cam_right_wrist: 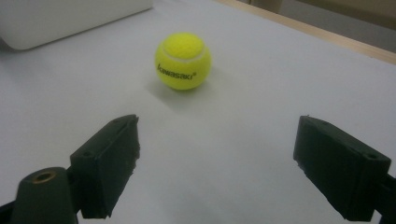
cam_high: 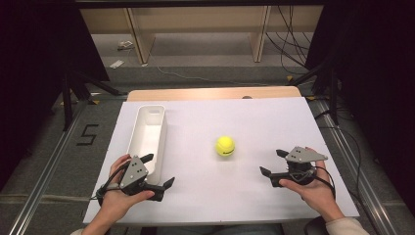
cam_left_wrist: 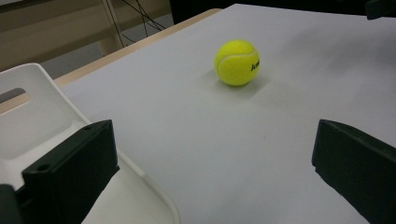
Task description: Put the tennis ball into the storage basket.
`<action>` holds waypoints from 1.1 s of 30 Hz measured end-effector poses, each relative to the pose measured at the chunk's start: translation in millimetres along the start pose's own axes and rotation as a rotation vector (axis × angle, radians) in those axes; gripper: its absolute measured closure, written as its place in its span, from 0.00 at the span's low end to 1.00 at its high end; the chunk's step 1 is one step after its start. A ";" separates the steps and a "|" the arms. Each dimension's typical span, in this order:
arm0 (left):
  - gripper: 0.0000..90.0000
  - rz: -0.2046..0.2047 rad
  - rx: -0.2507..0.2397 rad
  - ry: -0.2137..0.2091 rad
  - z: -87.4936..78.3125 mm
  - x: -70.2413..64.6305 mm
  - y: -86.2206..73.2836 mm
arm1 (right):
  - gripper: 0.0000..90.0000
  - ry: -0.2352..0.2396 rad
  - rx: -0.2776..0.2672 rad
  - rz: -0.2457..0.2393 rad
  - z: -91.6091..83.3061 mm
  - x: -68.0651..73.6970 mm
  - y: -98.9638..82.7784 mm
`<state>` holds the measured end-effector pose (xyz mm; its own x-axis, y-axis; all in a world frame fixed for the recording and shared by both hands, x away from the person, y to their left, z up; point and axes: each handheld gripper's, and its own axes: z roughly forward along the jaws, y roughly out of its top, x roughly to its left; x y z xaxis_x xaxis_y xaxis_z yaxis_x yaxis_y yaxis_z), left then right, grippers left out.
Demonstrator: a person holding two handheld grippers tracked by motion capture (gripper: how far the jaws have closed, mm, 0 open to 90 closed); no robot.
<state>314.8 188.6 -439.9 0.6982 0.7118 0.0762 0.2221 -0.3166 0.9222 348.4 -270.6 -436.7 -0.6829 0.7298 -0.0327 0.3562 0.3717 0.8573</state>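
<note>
Lining up on the tennis ball (cam_high: 225,146), mid-worktop.
Both tools spread wide: right tool (cam_high: 274,162) nearest, so I'd centre it before squeezing; left tool (cam_high: 157,171) waits by the white bin (cam_high: 138,128).

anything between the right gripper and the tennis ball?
Nothing visible. The right gripper sits open on the white table cover, and only bare cover lies between it and the tennis ball. The right gripper view shows the same: the ball straight ahead of the open jaws. The white bin stands off to the ball's far side.
</note>
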 end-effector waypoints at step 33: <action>0.00 0.003 -0.003 -0.015 0.7 -0.5 0.2 | 0.17 0.000 -0.025 -0.006 25.0 5.2 12.1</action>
<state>315.0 187.8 -440.0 0.7087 0.7017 0.0732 0.2179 -0.3164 0.9233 365.1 -248.0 -439.3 -0.6849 0.7277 -0.0378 0.3364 0.3617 0.8695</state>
